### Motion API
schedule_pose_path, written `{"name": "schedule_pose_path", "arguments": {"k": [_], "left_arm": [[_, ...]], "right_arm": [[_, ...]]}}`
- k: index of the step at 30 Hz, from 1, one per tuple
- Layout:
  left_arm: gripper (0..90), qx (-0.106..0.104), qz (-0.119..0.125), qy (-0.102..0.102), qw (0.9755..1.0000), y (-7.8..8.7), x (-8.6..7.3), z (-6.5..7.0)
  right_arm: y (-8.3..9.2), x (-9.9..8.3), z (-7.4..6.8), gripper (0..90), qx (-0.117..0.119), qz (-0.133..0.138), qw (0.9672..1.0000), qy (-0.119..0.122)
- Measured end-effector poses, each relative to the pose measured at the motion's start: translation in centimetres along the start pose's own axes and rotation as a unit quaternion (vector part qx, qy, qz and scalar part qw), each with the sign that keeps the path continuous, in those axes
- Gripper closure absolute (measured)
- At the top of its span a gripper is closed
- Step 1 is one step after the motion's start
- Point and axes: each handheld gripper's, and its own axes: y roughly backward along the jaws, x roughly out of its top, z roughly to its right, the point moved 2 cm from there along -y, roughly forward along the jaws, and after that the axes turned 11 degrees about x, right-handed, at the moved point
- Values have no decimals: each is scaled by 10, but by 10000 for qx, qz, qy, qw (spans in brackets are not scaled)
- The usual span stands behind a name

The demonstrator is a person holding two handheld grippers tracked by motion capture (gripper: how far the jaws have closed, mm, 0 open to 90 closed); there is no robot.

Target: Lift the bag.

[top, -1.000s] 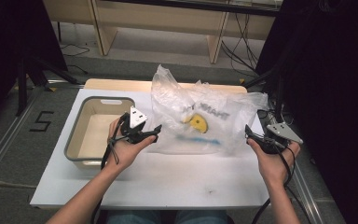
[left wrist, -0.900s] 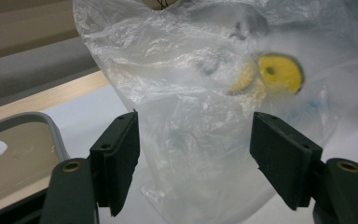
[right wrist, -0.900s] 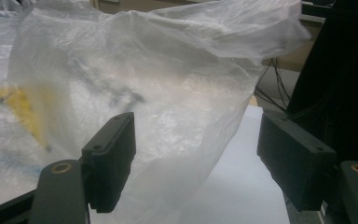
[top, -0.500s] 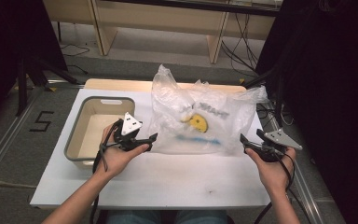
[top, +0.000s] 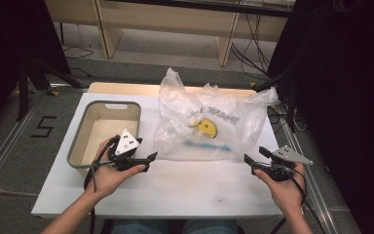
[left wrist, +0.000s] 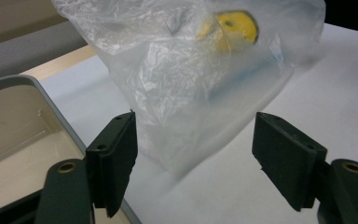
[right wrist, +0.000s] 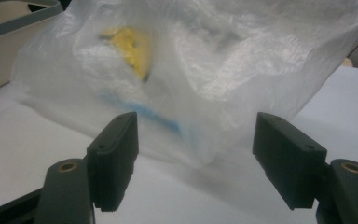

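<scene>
The clear plastic bag (top: 209,122) lies on the white desk (top: 175,190) toward its far side, right of the grey bin (top: 78,141), with its long axis running left to right across the desk. A yellow round thing (top: 207,128) and a blue streak show through the plastic near its middle. Both hands sit on the near side of the bag, one off each near corner. The left gripper (top: 148,158) points right, toward the bag's near left corner, and is just beside it; its fingers (left wrist: 116,154) stand wide apart and released, with nothing between them, the bag's edge a little beyond their tips. The right gripper (top: 248,160) points left at the bag's near right corner and stands a bit farther off; its fingers (right wrist: 116,154) have just been easing inward slightly yet are spread and hold nothing. The left hand looks the nearer of the two. A pick-up of the bag would likely call for each hand to push forward and inward to its own corner
</scene>
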Motion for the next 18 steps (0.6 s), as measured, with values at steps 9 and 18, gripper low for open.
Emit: {"name": "schedule_pose_path", "arguments": {"k": [9,18], "left_arm": [[305,-37,-56,22,10000,5,-13,-1],[300,-52,-52,-54,10000,2,-15,2]], "right_arm": [[7,-11,-4,322,63,-17,10000,-22],[8,-13,-4,322,78,26,10000,-51]]}}
